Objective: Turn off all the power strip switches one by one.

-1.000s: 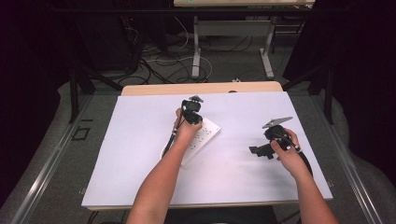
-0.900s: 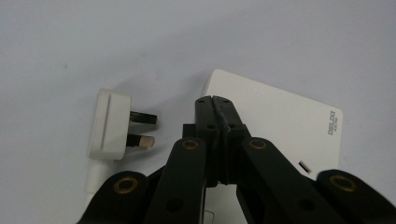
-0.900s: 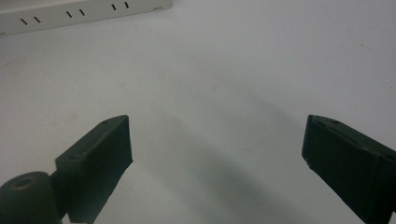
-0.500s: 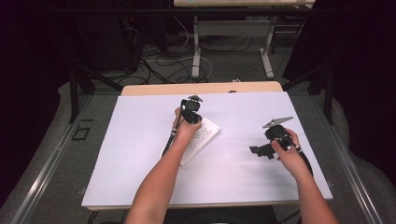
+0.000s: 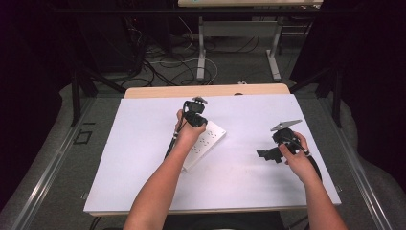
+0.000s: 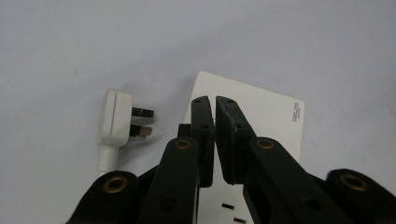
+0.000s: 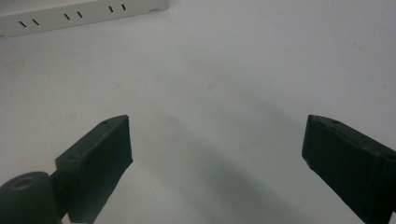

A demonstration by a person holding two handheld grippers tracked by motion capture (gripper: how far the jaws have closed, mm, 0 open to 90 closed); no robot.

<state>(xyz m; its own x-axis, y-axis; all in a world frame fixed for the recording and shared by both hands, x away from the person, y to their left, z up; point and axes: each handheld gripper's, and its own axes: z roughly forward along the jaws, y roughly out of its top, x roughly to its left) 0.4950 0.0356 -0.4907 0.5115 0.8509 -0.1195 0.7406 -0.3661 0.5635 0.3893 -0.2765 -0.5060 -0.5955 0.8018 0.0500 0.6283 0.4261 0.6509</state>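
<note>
- While the left gripper (image 6: 215,100) hangs over the white power strip (image 6: 261,116), its jaws stand almost together with a thin gap and nothing between them, having just parted slightly.
- The strip lies slantwise near the middle of the white table (image 5: 143,182).
- A white plug (image 6: 114,116) lies just beside the strip's end, its prongs pointing at it, apart from it.
- The right gripper (image 5: 268,154), well right of the strip, is spread wide and empty.
</note>
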